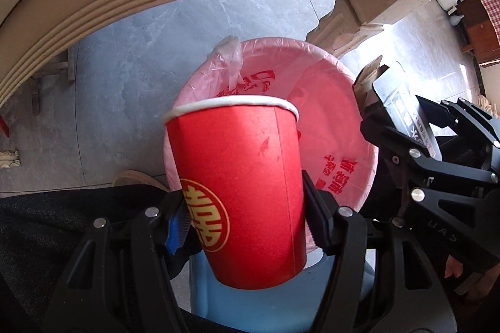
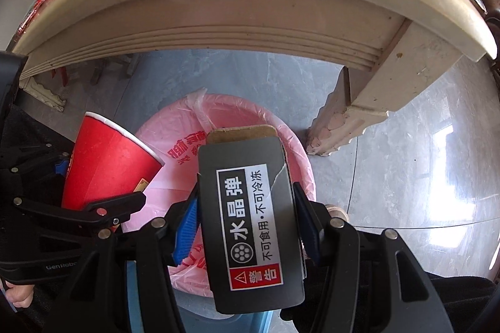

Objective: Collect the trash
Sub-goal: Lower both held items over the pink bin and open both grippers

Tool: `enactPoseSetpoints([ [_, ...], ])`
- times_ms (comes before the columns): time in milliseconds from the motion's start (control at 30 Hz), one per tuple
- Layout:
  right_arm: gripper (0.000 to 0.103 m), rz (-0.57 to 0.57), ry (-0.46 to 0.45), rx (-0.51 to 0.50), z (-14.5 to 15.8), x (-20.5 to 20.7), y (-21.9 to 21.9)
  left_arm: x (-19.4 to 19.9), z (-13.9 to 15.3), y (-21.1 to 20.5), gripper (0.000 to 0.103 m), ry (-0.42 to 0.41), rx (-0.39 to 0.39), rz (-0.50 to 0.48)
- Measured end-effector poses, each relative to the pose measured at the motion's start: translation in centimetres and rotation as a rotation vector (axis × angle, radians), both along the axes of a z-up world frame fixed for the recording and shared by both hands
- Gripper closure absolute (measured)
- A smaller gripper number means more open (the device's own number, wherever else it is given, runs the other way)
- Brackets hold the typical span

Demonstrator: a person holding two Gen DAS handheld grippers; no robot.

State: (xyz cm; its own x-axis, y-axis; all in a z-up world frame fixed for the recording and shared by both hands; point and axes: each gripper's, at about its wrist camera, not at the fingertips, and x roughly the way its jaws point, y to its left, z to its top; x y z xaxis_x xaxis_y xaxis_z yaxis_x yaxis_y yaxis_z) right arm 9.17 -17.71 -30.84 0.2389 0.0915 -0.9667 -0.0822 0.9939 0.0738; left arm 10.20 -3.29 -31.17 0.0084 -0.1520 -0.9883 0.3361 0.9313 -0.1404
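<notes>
Over the pink-lined bin [image 1: 337, 101] at frame centre, left gripper [image 1: 247, 226] clamps a red cup [image 1: 237, 176] and right gripper [image 2: 247, 226] clamps a black box [image 2: 250, 220]; each should centre above the opening before its jaws part.

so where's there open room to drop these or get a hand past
The pink-lined bin is open inside, with only the liner showing. Bare grey floor runs between the bin and the table edge, and right of the table leg. It is crowded over the near rim, where the left tongs hold the red cup and the right tongs hold the black box.
</notes>
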Motion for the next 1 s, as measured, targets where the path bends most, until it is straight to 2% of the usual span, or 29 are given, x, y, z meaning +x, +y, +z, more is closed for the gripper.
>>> enactPoseSetpoints([
  [233,0.049,0.000,0.089,0.014,-3.9,1.4,-0.2,1.5,-3.3,0.4,0.041,0.105,0.022,0.016],
  [467,0.049,0.006,0.156,0.010,-6.2,2.0,-0.4,2.4,-5.1,0.4,0.041,0.157,0.042,0.025],
  [900,0.048,0.024,0.191,0.014,-7.4,2.5,0.2,3.0,-6.3,0.6,0.040,0.216,0.054,0.028],
  [1000,0.038,0.013,0.199,-0.016,-7.6,2.7,0.0,3.1,-6.4,0.6,0.040,0.198,0.075,0.019],
])
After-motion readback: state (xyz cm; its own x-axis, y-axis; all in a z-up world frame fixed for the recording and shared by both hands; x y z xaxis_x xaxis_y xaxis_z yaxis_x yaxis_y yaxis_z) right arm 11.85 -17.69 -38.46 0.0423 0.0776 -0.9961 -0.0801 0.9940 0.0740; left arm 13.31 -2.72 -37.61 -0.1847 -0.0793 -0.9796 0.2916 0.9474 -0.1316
